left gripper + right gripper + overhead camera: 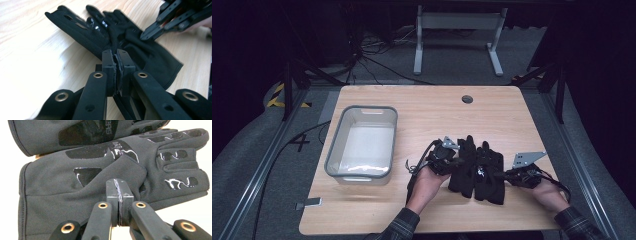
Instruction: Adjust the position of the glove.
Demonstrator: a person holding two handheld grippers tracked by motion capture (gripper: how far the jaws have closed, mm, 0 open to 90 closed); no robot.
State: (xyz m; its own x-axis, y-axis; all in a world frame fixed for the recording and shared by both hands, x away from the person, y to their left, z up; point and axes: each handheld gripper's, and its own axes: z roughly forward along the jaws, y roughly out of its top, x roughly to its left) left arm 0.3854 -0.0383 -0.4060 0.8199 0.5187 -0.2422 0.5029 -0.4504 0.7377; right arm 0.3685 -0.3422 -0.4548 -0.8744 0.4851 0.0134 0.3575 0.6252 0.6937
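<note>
We see a light wooden table (492,107) on grey carpet (447,65), a white table frame (457,22) standing beyond it, black cables (367,55) trailing across the floor, yellow-black hazard tape (276,95) at left, and darkness behind.

Dim surroundings, overexposed tabletop glare, slight blur

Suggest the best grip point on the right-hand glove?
Pinch the cuff edge of the right-hand glove, from the person's side. It lies flat, cuff nearest the table edge, free of the other glove; grip-patterned fingers point away.
</note>
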